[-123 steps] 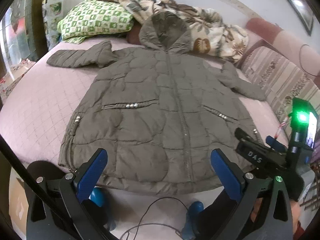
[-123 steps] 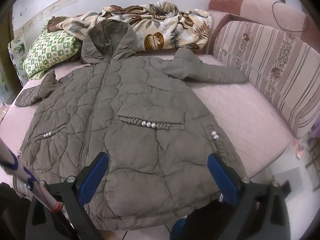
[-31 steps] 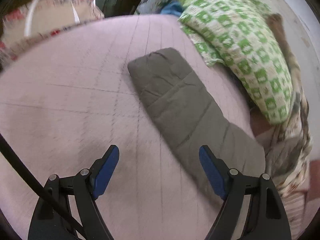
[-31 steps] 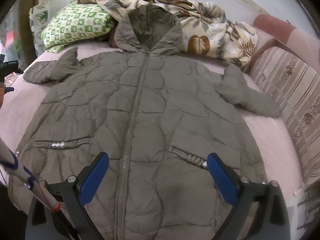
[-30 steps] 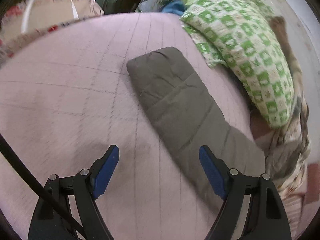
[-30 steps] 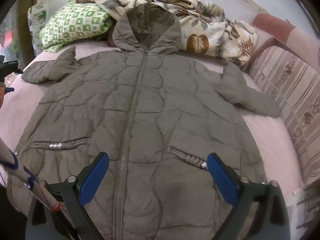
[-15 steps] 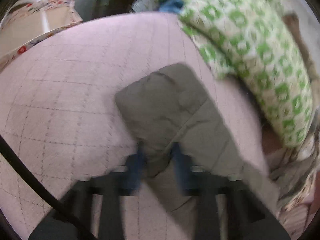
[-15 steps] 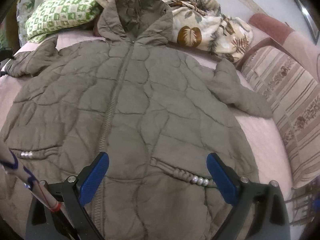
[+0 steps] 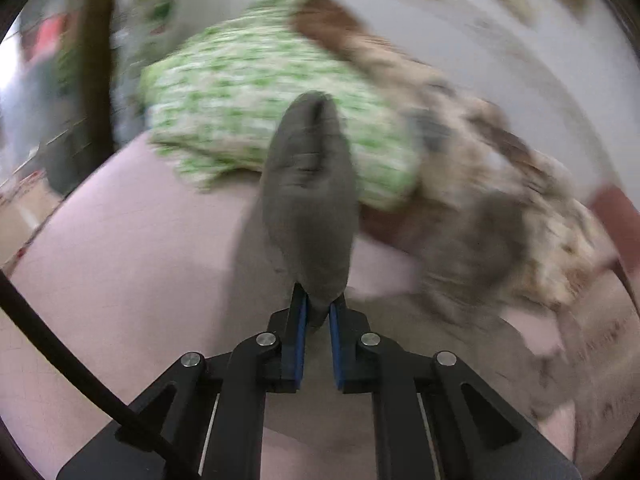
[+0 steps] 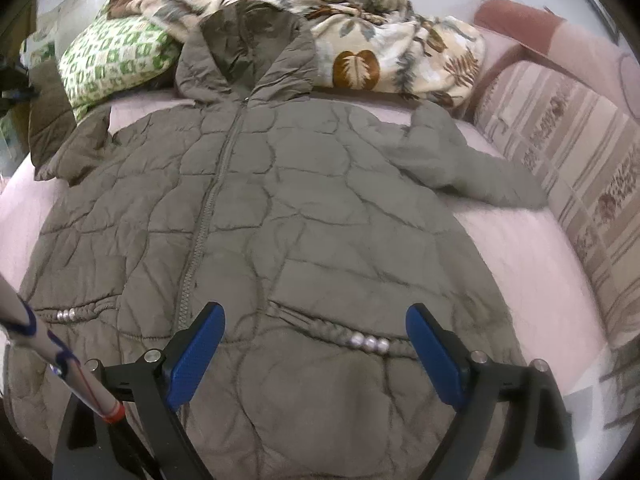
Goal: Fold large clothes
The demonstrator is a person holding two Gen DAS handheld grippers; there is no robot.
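A large grey-brown quilted hooded jacket (image 10: 280, 208) lies face up, zipped, on the pink bed cover (image 10: 520, 248). My left gripper (image 9: 318, 304) is shut on the cuff end of its left sleeve (image 9: 308, 184), which stands up off the bed in front of the blurred pillow. In the right wrist view that raised sleeve (image 10: 46, 116) shows at the far left edge. My right gripper (image 10: 316, 320) hovers over the jacket's lower front by the pearl-trimmed pocket (image 10: 368, 342). Its jaws are wide and closing, with nothing pinched between them. The right sleeve (image 10: 472, 168) lies flat, spread outward.
A green-and-white patterned pillow (image 10: 112, 60) and a leaf-print blanket (image 10: 380, 48) lie behind the hood. A striped sofa back (image 10: 560, 152) runs along the right. A black cable (image 9: 60, 352) crosses the left wrist view; a white rod with red tape (image 10: 60, 364) is near the right gripper.
My left gripper closed on the sleeve's end and lifted it off the bed, swinging and rolling. My right gripper edged forward over the jacket and its jaws narrowed slightly.
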